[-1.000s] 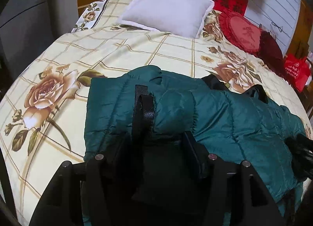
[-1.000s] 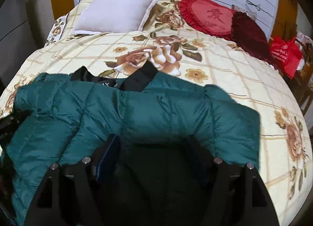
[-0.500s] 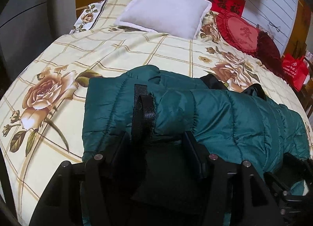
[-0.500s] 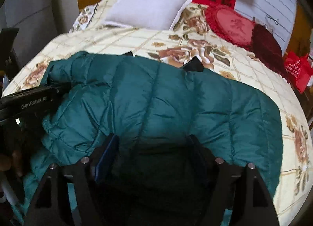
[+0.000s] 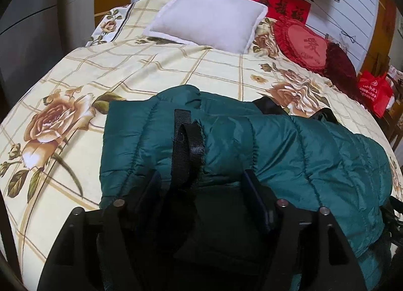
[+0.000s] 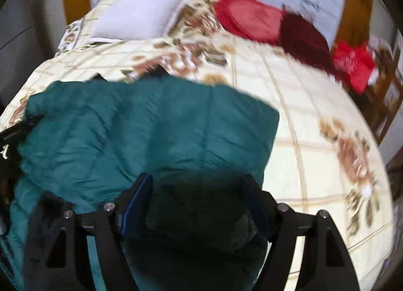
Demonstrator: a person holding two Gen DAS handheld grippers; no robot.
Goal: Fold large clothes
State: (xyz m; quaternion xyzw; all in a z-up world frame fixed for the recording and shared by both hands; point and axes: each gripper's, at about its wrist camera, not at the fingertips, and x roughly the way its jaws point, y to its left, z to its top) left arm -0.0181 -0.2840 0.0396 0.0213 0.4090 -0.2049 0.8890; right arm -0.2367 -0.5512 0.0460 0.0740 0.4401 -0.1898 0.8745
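A dark green quilted down jacket (image 5: 289,149) lies across the near part of a bed with a floral bedspread (image 5: 151,74). A black webbing strap (image 5: 186,149) hangs over its sleeve end. My left gripper (image 5: 201,185) has jacket fabric bunched between its jaws and grips the jacket's left side. In the right wrist view, which is blurred, the jacket (image 6: 151,129) spreads left and my right gripper (image 6: 199,190) holds a thick bunch of its right edge between its jaws. Black lining (image 5: 269,105) peeks out at the jacket's far edge.
A white pillow (image 5: 209,16), a red heart cushion (image 5: 304,44) and a dark red cushion (image 5: 340,66) lie at the bed's head. A red bag (image 5: 375,91) stands off the bed's right side. A grey cabinet (image 5: 27,26) stands on the left.
My right gripper has swung back to the right with the jacket's edge, after carrying it left half a second ago. The left gripper has hardly moved and keeps its hold.
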